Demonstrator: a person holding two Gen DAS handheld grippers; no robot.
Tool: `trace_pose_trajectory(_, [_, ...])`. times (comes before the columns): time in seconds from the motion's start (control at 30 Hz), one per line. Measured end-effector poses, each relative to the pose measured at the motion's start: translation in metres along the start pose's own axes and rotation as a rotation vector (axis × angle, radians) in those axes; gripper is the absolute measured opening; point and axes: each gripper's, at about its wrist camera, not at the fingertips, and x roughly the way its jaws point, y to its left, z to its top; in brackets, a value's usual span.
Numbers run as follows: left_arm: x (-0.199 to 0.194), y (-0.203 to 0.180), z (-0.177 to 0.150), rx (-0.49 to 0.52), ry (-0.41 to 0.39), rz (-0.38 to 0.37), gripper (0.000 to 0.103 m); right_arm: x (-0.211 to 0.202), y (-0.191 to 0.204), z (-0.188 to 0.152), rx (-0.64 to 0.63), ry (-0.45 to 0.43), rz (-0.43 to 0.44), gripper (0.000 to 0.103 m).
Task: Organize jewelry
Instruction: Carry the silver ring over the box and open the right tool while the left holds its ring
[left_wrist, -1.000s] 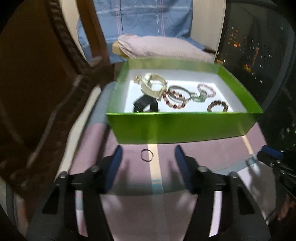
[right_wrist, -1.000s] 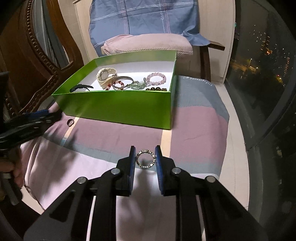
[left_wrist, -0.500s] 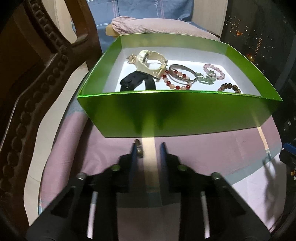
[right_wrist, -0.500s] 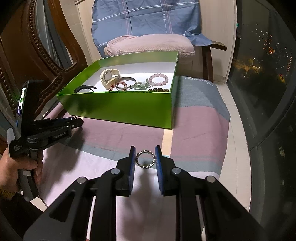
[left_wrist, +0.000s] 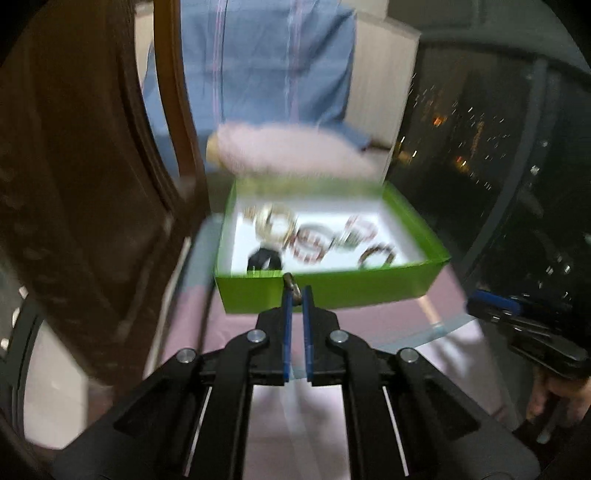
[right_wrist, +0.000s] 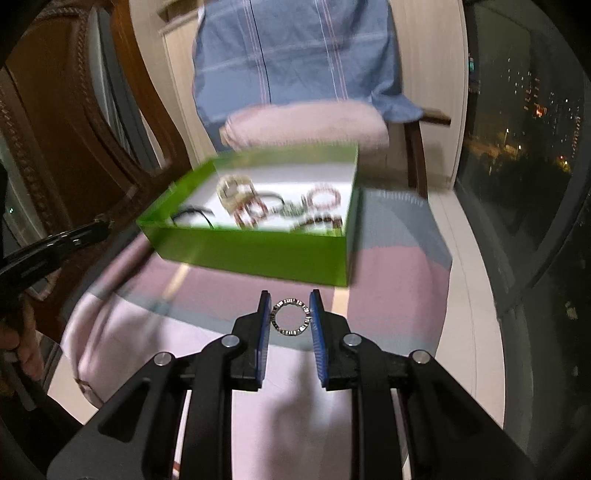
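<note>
A green box (left_wrist: 332, 286) (right_wrist: 258, 254) with a white floor holds several bracelets and a watch (left_wrist: 275, 223) (right_wrist: 236, 190). My left gripper (left_wrist: 296, 291) is shut on a small metal ring (left_wrist: 291, 283) and holds it in the air before the box's near wall. My right gripper (right_wrist: 290, 317) is shut on a studded silver ring (right_wrist: 290, 317) above the cloth, in front of the box's near right corner. Each gripper shows at the edge of the other's view, the right one (left_wrist: 517, 317) and the left one (right_wrist: 55, 247).
The box stands on a pink, blue and white striped cloth (right_wrist: 388, 280). A carved dark wood frame (left_wrist: 92, 184) stands at the left. A chair with a pink cushion (right_wrist: 306, 123) and a blue plaid cloth (right_wrist: 295, 51) is behind the box. Dark windows are at the right.
My left gripper closed on the small ring on the cloth and has lifted it up off the cloth. My right gripper still holds the studded ring and has risen a little.
</note>
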Motion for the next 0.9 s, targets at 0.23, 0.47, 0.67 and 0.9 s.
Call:
trace_pose_trajectory(0.23, [-0.044, -0.013, 0.007, 0.040, -0.095, -0.040, 0.005, -0.047, 0.020, 0.011, -0.039, -0.128, 0.032, 0.021])
trace_pose_trajectory(0.47, [-0.042, -0.016, 0.006, 0.046, -0.080, -0.033, 0.006, -0.045, 0.026, 0.011, -0.052, -0.118, 0.040, 0.021])
trace_pose_trajectory(0.67, [-0.044, -0.018, 0.004, 0.050, -0.072, -0.033, 0.006, -0.044, 0.027, 0.008, -0.055, -0.112, 0.041, 0.021])
trace_pose_trajectory(0.9, [-0.041, -0.019, 0.002, 0.053, -0.060, -0.028, 0.006, -0.041, 0.026, 0.007, -0.050, -0.111, 0.038, 0.021])
